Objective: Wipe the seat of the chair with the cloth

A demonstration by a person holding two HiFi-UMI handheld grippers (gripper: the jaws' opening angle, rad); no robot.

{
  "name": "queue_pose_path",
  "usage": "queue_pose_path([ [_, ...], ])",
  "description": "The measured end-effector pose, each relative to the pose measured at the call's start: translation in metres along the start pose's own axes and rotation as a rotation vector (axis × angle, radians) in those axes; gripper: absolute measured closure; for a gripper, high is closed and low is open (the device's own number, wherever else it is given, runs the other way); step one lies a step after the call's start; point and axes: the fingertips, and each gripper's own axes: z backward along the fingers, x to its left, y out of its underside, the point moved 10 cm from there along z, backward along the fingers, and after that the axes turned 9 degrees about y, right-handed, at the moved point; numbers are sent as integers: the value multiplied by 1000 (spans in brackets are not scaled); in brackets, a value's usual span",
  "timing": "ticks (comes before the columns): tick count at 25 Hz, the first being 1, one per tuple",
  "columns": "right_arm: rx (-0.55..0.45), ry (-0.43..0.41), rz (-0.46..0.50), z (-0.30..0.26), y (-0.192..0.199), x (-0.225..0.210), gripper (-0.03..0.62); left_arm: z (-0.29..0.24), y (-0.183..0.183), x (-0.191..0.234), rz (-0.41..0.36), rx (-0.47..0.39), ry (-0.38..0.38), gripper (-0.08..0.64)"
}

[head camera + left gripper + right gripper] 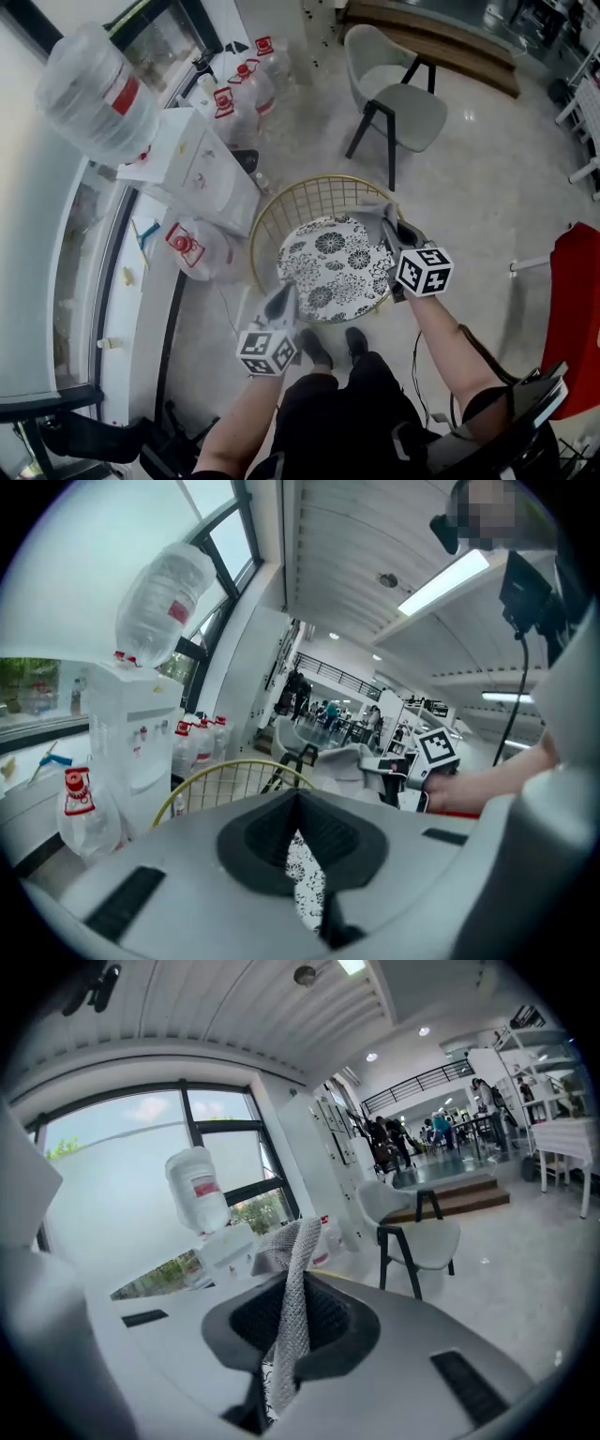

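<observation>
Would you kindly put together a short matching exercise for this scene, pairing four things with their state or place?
Things:
1. cloth
2. left gripper
3. floral seat
4. grey chair

States or places:
A. stands apart on the floor, farther back
B. clamped between the jaws of the right gripper
C. jaws together, holding nothing
D. round, black and white, with a gold wire back curving behind it

Pairs: 1-B, 2-C, 3-D, 4-A
</observation>
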Motion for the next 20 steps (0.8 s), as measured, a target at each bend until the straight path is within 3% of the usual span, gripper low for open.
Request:
queue_pose_path([
  [4, -58, -69, 40, 36, -24, 28, 566, 19, -29, -10, -27, -81, 14, 553],
  [12, -162, -131, 98, 105, -62, 77, 566, 53, -96, -42, -162, -145, 82, 554],
  [20, -228, -162, 222, 135, -90, 107, 566, 75, -139, -59, -216, -205, 15, 554],
])
